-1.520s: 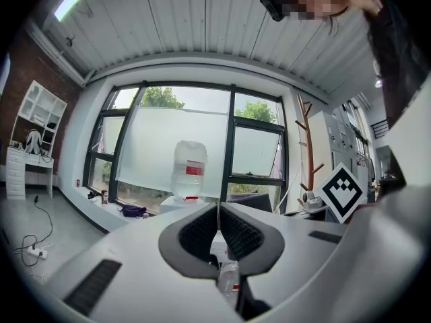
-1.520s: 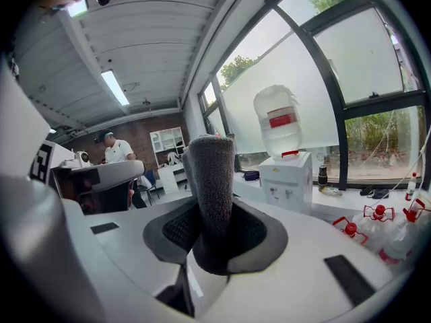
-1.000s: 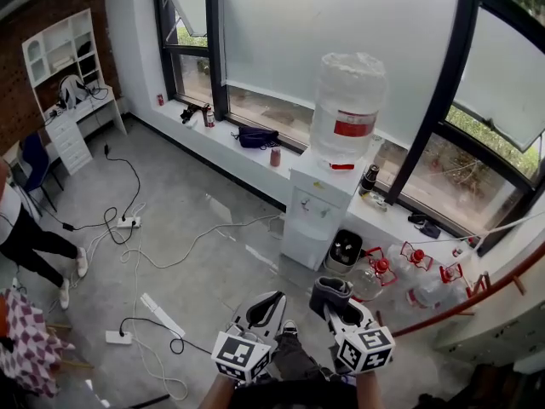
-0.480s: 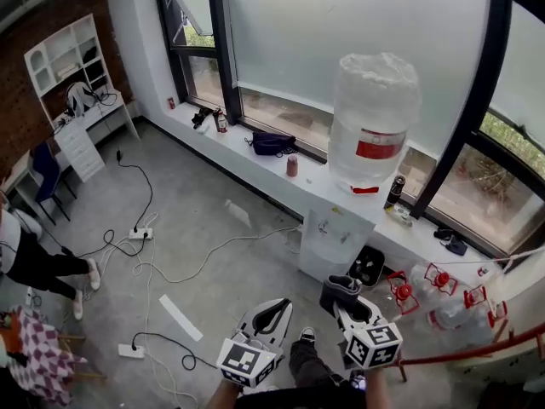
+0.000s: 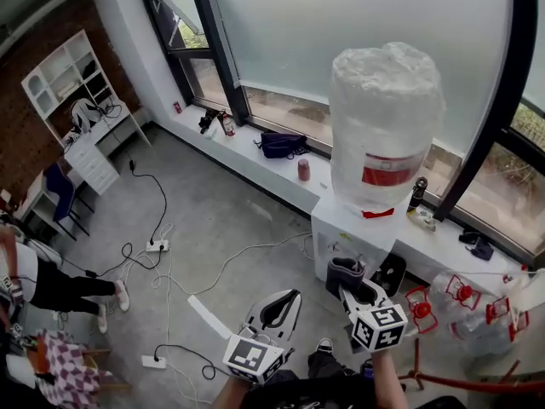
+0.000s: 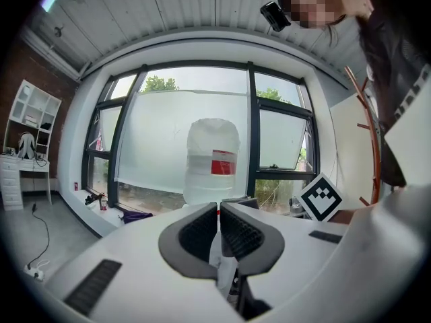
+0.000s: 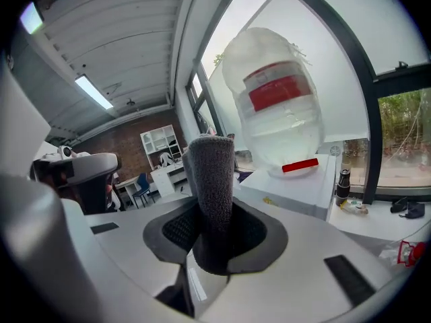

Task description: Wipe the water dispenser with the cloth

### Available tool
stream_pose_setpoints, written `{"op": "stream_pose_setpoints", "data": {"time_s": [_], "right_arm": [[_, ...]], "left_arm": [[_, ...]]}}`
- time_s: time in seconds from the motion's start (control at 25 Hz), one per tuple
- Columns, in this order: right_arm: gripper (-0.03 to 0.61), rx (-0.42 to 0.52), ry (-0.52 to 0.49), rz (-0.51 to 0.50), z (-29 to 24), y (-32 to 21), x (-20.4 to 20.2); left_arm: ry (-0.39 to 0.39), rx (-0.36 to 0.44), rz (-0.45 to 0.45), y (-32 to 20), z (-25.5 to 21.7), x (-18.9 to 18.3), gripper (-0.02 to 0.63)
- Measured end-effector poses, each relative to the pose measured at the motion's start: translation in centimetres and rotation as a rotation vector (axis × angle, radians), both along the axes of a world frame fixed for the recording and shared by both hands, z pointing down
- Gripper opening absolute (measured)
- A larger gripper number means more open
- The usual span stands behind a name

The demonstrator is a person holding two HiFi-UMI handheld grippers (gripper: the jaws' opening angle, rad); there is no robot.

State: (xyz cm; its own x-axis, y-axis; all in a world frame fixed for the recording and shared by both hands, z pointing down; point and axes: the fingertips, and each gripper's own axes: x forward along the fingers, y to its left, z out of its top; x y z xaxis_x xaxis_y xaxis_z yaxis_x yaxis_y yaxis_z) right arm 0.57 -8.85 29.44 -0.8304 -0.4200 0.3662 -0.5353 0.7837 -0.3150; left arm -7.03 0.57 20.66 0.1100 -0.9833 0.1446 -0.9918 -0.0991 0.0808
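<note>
The white water dispenser (image 5: 353, 241) stands against the window ledge with a large clear bottle (image 5: 385, 122) on top, red label facing me. My right gripper (image 5: 351, 288) is shut on a folded grey cloth (image 5: 344, 273), held just in front of the dispenser's front face. In the right gripper view the cloth (image 7: 212, 187) stands up between the jaws, with the bottle (image 7: 277, 113) and the dispenser top (image 7: 300, 187) close behind. My left gripper (image 5: 281, 305) hangs lower left, jaws shut and empty; the left gripper view shows the bottle (image 6: 211, 160) straight ahead.
Spare water jugs with red caps (image 5: 464, 301) lie on the floor right of the dispenser. Cables and power strips (image 5: 157, 247) trail across the grey floor. A person (image 5: 51, 284) stands at far left near a white desk (image 5: 89, 156). Small items sit along the window ledge (image 5: 281, 147).
The view has closed in on the dispenser, and its bottle looms larger. Both grippers have come forward with it; the cloth now sits just before the dispenser's front.
</note>
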Motion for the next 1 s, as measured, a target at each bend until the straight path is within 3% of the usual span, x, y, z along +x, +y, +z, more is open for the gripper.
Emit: {"op": "stream_pose_setpoints", "data": {"time_s": [0.48, 0.8, 1.0], "right_arm": [[0.115, -0.091, 0.018, 0.028, 3.7, -6.5, -5.5], [0.115, -0.157, 0.075, 0.181, 6.7, -13.4, -12.5], [0.115, -0.259, 0.132, 0.329, 9.5, -16.5, -15.7]], "left_arm": [[0.015, -0.059, 0.017, -6.2, 1.4, -3.9, 0.026], [-0.023, -0.037, 0.170, -10.6, 0.7, -7.6, 0.026], [0.021, -0.041, 0.225, -11.8, 1.2, -11.6, 0.026]]}}
